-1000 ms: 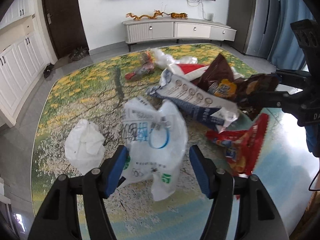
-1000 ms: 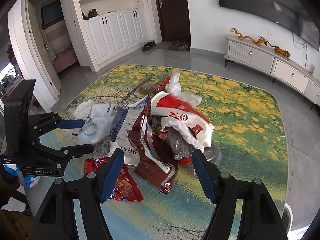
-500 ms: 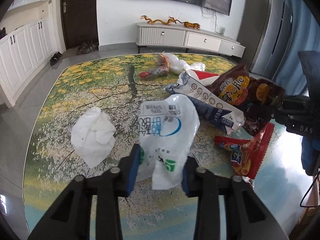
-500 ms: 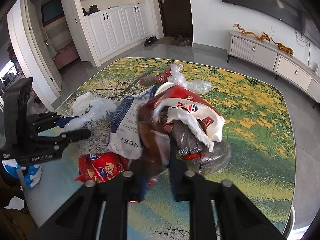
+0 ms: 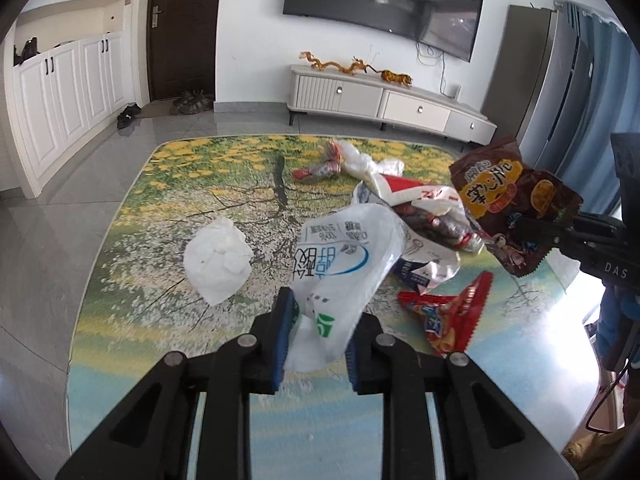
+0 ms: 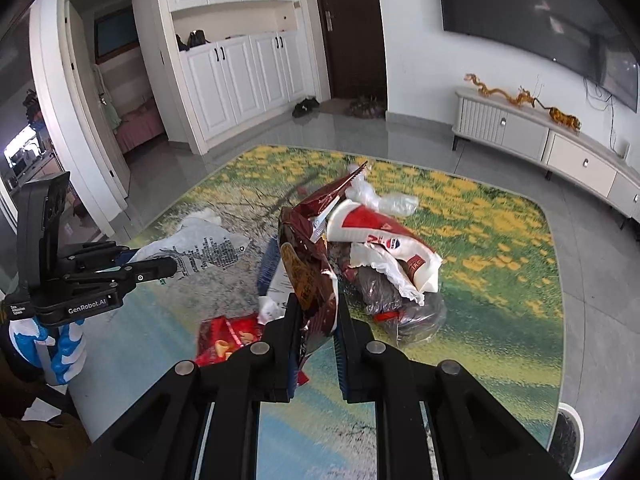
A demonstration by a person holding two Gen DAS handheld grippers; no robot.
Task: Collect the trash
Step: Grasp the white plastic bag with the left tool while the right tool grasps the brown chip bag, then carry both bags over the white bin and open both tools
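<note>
Left view: your left gripper has just squeezed onto the white bag, held above the rug. Lift slowly.

Right view: your right gripper pinches the brown snack bag. Keep squeezing so it can't slip.

I saw a white plastic bag printed blue and green, a dark brown crinkled snack wrapper, and a yellow-flowered green rug.
</note>
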